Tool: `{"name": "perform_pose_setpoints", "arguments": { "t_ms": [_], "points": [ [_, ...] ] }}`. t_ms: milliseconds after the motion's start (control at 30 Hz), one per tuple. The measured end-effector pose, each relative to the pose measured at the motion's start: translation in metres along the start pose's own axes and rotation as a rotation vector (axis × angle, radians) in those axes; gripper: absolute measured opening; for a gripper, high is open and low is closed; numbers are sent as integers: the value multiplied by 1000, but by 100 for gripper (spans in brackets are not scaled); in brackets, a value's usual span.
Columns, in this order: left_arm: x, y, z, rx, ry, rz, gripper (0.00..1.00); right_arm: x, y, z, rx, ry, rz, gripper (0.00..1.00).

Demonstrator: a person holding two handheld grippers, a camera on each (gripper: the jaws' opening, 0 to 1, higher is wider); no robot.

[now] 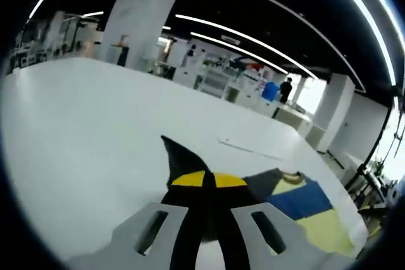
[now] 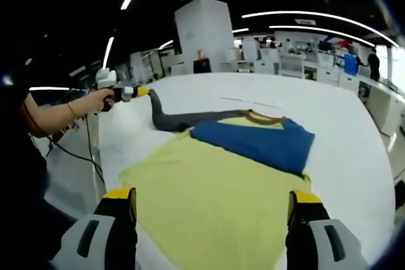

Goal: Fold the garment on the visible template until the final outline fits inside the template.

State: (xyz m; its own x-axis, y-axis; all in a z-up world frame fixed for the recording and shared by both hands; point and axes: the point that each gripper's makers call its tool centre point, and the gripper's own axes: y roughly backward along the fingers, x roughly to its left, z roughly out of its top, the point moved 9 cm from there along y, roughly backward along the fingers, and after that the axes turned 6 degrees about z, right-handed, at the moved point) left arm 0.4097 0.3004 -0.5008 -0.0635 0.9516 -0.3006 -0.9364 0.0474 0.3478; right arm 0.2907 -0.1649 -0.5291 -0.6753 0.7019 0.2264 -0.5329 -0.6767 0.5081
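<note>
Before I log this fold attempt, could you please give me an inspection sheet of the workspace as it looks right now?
Surface: white table, with a thin line marked beyond the garment.
Job's things: yellow, blue and grey garment spread flat, blue sleeve folded across, grey sleeve lifted.
Clutter: nothing seen.
Grippers: left gripper shut on the grey sleeve; right gripper open above the yellow hem.
Cables: a dark cable hangs beside the table edge.
Surroundings: white pillar, benches, ceiling strip lights, people standing far off.
</note>
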Motion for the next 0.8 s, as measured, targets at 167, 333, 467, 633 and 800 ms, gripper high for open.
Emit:
{"name": "perform_pose_setpoints", "arguments": {
  "t_ms": [167, 333, 467, 633, 800],
  "points": [
    [-13, -3, 4, -5, -13, -38, 0, 1, 0, 0, -1, 1, 5, 99],
    [-28, -9, 7, -11, -7, -73, 0, 2, -1, -1, 0, 1, 10, 99],
    [-43, -15, 9, -13, -11, -110, 0, 4, -2, -1, 2, 1, 18, 99],
    [-57, -22, 10, -14, -10, -145, 0, 3, -2, -2, 8, 3, 17, 99],
    [-77, -30, 9, -4, -24, -188, 0, 2, -2, -5, 7, -8, 14, 99]
  ]
}}
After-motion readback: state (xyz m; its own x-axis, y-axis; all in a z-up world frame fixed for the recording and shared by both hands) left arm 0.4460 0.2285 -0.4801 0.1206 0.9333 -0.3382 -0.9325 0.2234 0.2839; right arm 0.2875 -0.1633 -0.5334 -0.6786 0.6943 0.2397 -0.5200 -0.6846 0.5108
